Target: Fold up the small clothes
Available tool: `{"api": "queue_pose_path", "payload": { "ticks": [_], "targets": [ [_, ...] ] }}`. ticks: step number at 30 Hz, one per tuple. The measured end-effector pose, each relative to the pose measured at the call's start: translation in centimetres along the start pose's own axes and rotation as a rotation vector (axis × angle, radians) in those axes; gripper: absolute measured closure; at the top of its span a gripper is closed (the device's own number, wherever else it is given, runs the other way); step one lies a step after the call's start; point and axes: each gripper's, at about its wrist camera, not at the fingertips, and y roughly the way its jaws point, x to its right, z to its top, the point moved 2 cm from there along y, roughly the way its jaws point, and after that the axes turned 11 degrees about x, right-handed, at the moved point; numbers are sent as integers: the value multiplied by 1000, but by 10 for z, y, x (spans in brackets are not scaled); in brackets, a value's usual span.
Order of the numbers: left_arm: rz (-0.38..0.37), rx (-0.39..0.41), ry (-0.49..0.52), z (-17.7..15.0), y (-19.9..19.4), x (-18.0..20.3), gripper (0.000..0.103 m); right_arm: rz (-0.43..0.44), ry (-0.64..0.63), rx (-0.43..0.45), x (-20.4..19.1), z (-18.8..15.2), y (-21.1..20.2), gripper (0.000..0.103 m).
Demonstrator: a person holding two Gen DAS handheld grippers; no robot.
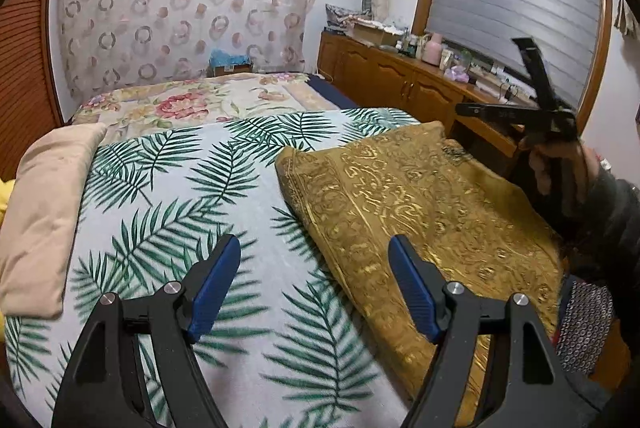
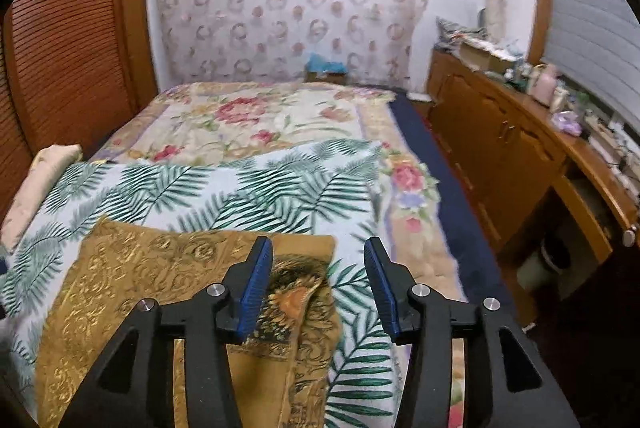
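Note:
A gold brocade cloth [image 1: 420, 196] lies folded on the palm-leaf bed cover [image 1: 180, 188], toward the right side of the bed. My left gripper [image 1: 315, 248] hovers open over the cloth's left edge with nothing between its blue pads. In the left wrist view a hand holds my right gripper [image 1: 492, 76] raised beyond the cloth's far right corner, its fingers spread. In the right wrist view my right gripper [image 2: 318, 248] stands open above the gold cloth's [image 2: 140, 268] right edge, where a darker patterned layer shows. Nothing sits between the pads; the palm-leaf cover [image 2: 240, 188] shows in the gap.
A beige pillow [image 1: 44, 212] lies along the bed's left side. A floral blanket [image 2: 248, 116] covers the far half of the bed. A cluttered wooden sideboard [image 2: 500, 140] runs along the right wall. A louvred wooden door [image 2: 68, 48] stands at the left.

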Motion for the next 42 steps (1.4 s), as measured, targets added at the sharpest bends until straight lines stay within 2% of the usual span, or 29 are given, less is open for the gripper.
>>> {"api": "queue_pose_path", "payload": {
  "ticks": [7, 14, 15, 16, 17, 18, 19, 20, 22, 26, 31, 35, 37, 38, 39, 40, 42],
  "targets": [
    [19, -28, 56, 22, 39, 0, 26, 41, 16, -106, 10, 1, 28, 54],
    [-1, -67, 89, 35, 88, 0, 26, 60, 1, -193, 18, 0, 54, 54],
    [-3, -76, 83, 36, 93, -2, 30, 66, 1, -196, 18, 0, 53, 54],
    [-5, -85, 79, 36, 98, -3, 38, 75, -3, -194, 17, -2, 48, 54],
    [-9, -96, 75, 36, 104, -4, 40, 89, -13, -186, 17, -4, 45, 61],
    [-10, -100, 73, 37, 107, -5, 41, 96, -29, -182, 16, -5, 42, 75],
    [-6, -104, 74, 38, 112, -7, 46, 64, -71, -171, 15, -8, 38, 81],
    [-6, -106, 76, 38, 115, -7, 49, 32, -105, -160, 16, -10, 34, 97],
    [0, -118, 73, 40, 123, -9, 53, 31, -113, -115, 13, -12, 25, 99],
    [-15, -137, 84, 40, 136, -7, 57, -6, -57, 6, 34, -10, -9, 101],
    [1, -178, 110, 35, 149, -4, 57, -1, -46, 5, 46, -17, -19, 101],
    [3, -179, 119, 36, 155, -4, 59, -5, -57, 5, 36, -12, -19, 101],
    [7, -176, 126, 37, 155, -4, 80, -7, -69, 9, 36, -12, -19, 101],
    [8, -171, 123, 38, 154, -6, 85, -4, -75, 16, 27, -13, -15, 101],
    [-7, -167, 108, 39, 153, -7, 94, 5, -82, 31, 22, -15, -12, 101],
    [-12, -157, 99, 40, 152, -9, 98, 14, -92, 53, 20, -15, -13, 101],
    [-14, -116, 60, 43, 143, -15, 98, 14, -96, 84, 19, -13, -21, 101]
  ]
}}
